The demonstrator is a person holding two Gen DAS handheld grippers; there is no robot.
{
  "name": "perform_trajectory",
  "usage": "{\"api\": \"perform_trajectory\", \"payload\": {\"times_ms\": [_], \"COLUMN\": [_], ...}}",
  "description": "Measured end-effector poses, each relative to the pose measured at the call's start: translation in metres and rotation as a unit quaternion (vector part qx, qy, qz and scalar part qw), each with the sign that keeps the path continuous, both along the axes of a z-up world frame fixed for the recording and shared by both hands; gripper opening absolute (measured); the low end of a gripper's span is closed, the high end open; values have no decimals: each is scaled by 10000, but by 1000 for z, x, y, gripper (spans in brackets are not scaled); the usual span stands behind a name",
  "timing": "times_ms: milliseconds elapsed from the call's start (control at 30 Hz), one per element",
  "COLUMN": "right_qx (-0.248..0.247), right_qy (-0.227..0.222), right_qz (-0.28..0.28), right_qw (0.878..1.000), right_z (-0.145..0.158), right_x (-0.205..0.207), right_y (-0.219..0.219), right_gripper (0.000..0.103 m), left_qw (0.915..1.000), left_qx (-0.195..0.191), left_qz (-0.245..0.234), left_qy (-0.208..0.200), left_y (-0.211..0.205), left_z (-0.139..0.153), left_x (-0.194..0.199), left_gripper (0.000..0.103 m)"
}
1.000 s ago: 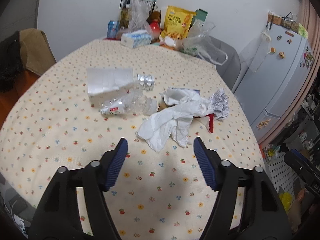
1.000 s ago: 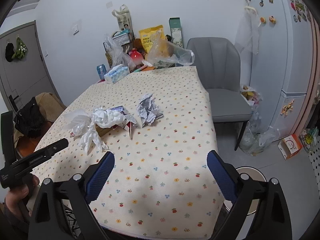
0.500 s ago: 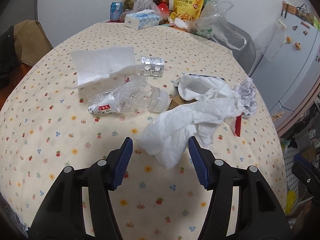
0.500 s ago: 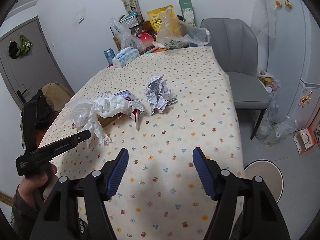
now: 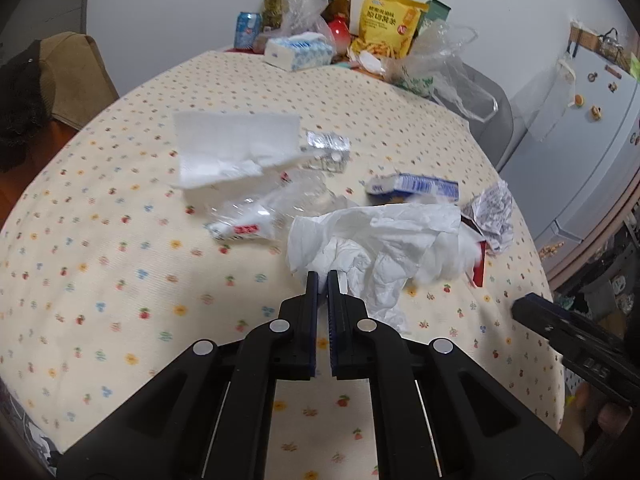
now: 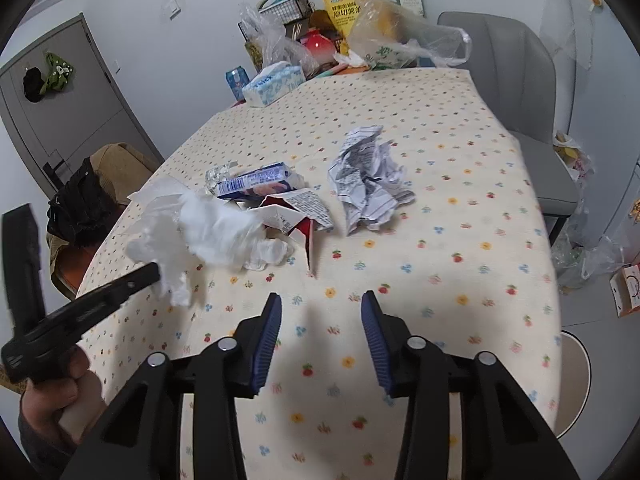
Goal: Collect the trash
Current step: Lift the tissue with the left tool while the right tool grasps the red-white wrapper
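On the flowered table [image 5: 120,264], going from the left: one flat white napkin [image 5: 236,148] lies far-left in the trash cluster, with one foil blister pack [image 5: 328,150] just beside its right edge. Nearer sits one crushed clear plastic bottle [image 5: 260,216] with a red-and-white label. In the middle, the left gripper [image 5: 322,280] has its two blue pads pressed nearly together, pinching the near edge of one crumpled white tissue [image 5: 384,240], whose bulk drapes to the right. Behind the tissue lies one blue-and-white carton [image 5: 414,188], and at the far right of the heap one crumpled printed paper [image 5: 494,212]; a red-lined torn box [image 6: 300,216] touches the tissue. Further right, the right gripper [image 6: 320,312] hovers over bare cloth, its two pads spread apart, holding nothing. At the table's far end stand one tissue box [image 5: 298,54] and one yellow snack bag [image 5: 384,20].
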State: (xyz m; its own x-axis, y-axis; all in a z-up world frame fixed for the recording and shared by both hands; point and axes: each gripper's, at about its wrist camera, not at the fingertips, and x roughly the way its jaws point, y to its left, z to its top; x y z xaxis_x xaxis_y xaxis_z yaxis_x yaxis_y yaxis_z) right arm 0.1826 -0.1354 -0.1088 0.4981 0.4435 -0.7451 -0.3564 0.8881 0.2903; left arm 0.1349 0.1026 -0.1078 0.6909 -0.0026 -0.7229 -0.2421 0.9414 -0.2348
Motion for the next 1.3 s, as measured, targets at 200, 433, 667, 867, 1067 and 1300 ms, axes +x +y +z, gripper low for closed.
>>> {"api": "perform_trajectory", "payload": {"times_ms": [200, 433, 667, 867, 1067, 1300], "right_qx": [-109, -116, 150, 199, 232, 271], "right_qy": [21, 188, -145, -323, -429, -555], "right_qz": [56, 210, 374, 100, -292, -764], "right_qw": [9999, 9995, 9991, 9992, 9984, 9952], "right_z": [-6, -17, 9, 25, 33, 43], "right_x": [15, 30, 3, -20, -33, -50], "right_y": [21, 36, 29, -2, -44, -96], "right_gripper": [31, 2, 1, 1, 1, 1], "left_qw": [9998, 9995, 9993, 9991, 9981, 9951], "left_qx": [2, -40, -45, -7, 61, 163], "left_qz": [162, 203, 137, -3, -240, -675], "left_qy": [-150, -225, -343, -434, -570, -710], "left_y": [18, 23, 13, -4, -31, -73], "left_z": [11, 16, 23, 32, 42, 53], "left_x": [-13, -18, -24, -27, -28, -20], "left_gripper": [5, 5, 5, 5, 5, 5]}}
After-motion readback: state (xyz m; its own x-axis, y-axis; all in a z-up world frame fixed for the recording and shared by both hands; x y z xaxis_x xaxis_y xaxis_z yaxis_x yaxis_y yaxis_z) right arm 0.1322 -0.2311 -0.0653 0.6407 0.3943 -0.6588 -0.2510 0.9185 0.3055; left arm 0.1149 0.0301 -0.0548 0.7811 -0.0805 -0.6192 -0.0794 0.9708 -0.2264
